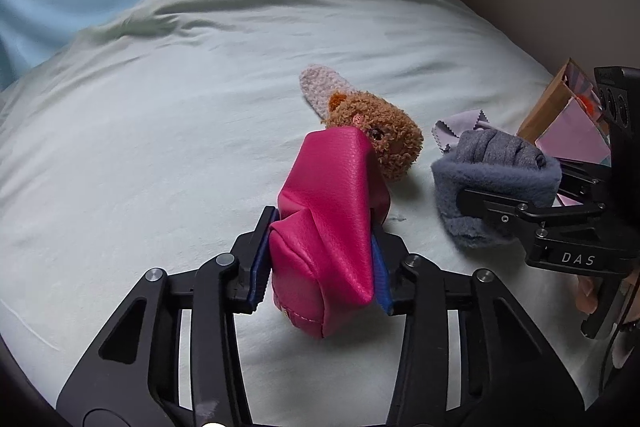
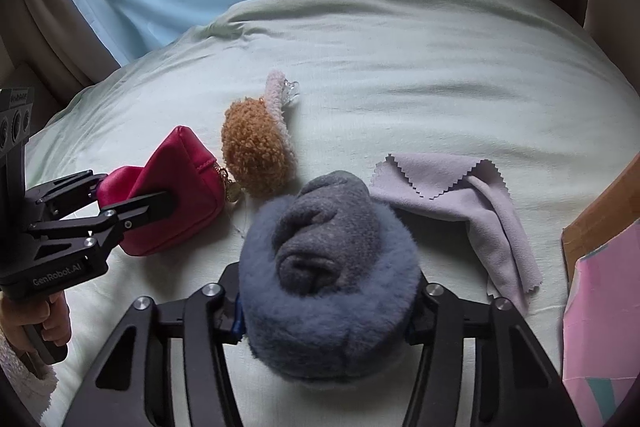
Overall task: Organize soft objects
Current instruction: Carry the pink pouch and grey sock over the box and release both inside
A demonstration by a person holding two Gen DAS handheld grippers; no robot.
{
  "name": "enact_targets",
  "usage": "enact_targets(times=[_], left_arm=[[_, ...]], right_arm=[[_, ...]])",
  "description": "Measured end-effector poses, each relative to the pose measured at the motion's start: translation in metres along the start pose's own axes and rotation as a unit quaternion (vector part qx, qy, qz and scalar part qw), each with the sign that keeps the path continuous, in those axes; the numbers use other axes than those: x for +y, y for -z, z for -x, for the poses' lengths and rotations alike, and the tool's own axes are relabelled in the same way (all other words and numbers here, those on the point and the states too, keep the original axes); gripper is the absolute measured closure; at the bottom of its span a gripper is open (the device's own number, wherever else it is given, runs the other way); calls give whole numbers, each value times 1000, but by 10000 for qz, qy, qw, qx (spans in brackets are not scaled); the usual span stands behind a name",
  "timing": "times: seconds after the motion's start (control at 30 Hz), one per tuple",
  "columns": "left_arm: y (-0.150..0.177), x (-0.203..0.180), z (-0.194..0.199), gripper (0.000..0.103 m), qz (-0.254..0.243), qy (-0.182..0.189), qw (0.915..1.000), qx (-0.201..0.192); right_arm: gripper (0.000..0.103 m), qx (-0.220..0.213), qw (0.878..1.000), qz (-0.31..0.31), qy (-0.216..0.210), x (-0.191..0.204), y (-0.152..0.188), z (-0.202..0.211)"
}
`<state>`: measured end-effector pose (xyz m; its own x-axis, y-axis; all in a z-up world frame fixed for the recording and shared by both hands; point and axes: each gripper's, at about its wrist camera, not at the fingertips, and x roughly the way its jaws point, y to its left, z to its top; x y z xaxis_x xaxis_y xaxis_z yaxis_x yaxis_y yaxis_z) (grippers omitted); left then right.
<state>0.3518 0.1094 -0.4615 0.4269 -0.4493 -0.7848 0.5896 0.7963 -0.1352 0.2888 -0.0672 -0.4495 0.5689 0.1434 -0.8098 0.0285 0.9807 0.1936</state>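
The left gripper (image 1: 320,263) clamps the pink pouch (image 1: 332,223), pliable leatherette that creases mid-body; the right gripper (image 2: 328,311) squeezes the grey fleece bundle (image 2: 328,267), light and compressible.

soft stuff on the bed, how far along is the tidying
Early. Nothing looks put away yet. In hand: the left tongs are clamped on the pink pouch, the right tongs on the grey fleece bundle. Left lying on the bed sheet: the brown plush toy, the knitted piece behind it and the lilac cloth. A pink-lined box sits at the right edge.
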Motion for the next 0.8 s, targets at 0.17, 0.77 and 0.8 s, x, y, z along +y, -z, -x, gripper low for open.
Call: enact_targets(times=[0.17,0.77,0.8], left_arm=[[-1,-9,23,67,77,-35,9999,-72],[-70,-108,197,67,36,-222,9975,-668],[-76,-117,205,67,32,-219,9973,-702]], right_arm=[[55,-137,9999,17,-22,2,-3,23],[55,-806,9967,-72,-50,-1,-46,226],[55,-835,9964,-103,-33,-5,-48,240]])
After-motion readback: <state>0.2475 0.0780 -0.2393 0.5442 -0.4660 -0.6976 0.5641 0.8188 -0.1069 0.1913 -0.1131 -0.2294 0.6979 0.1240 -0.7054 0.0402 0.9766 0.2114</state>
